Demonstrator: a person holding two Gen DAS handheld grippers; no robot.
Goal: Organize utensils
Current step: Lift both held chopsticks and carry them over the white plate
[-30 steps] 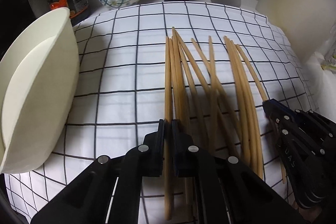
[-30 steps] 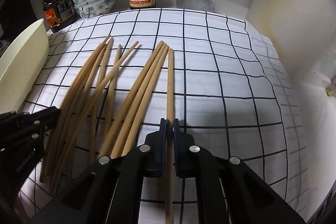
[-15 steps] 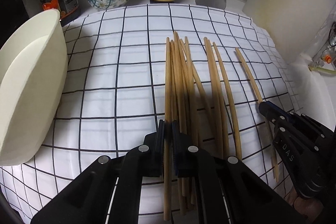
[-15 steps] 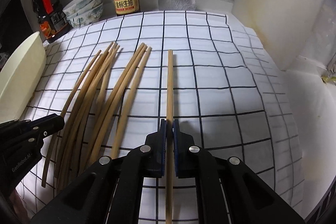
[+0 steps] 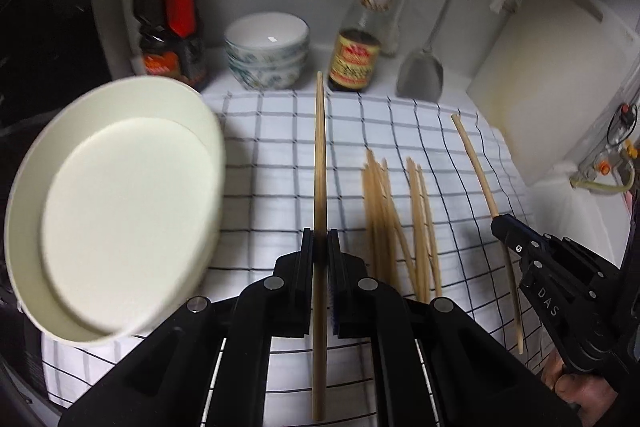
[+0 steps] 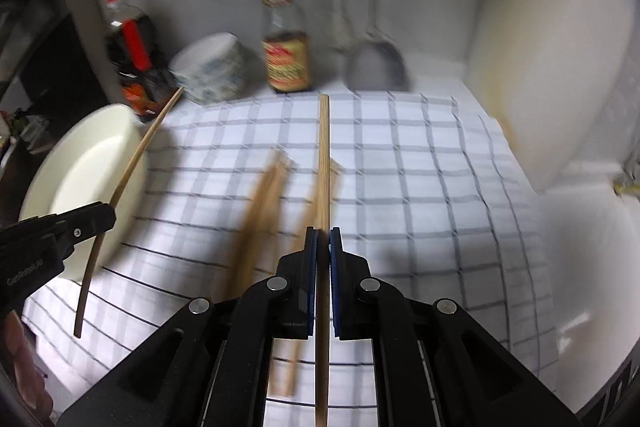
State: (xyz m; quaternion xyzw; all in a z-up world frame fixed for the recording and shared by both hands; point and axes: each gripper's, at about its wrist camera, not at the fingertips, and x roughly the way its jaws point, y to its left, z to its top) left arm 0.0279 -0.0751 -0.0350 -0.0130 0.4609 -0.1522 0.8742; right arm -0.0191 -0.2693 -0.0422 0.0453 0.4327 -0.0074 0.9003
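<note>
With the left gripper (image 5: 319, 255) and right gripper (image 6: 323, 247) fingers each pinching one chopstick (image 5: 320, 163) clear of the pile (image 5: 400, 219) on the checked cloth (image 5: 280, 147), keep both sticks level while carrying them to the white bowl (image 5: 116, 207)

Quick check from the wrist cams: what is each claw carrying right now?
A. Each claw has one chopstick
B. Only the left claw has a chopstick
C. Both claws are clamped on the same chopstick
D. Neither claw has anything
A: the left claw is shut on one chopstick, and the right claw is shut on a second chopstick, while other chopsticks lie on the checked cloth.
</note>
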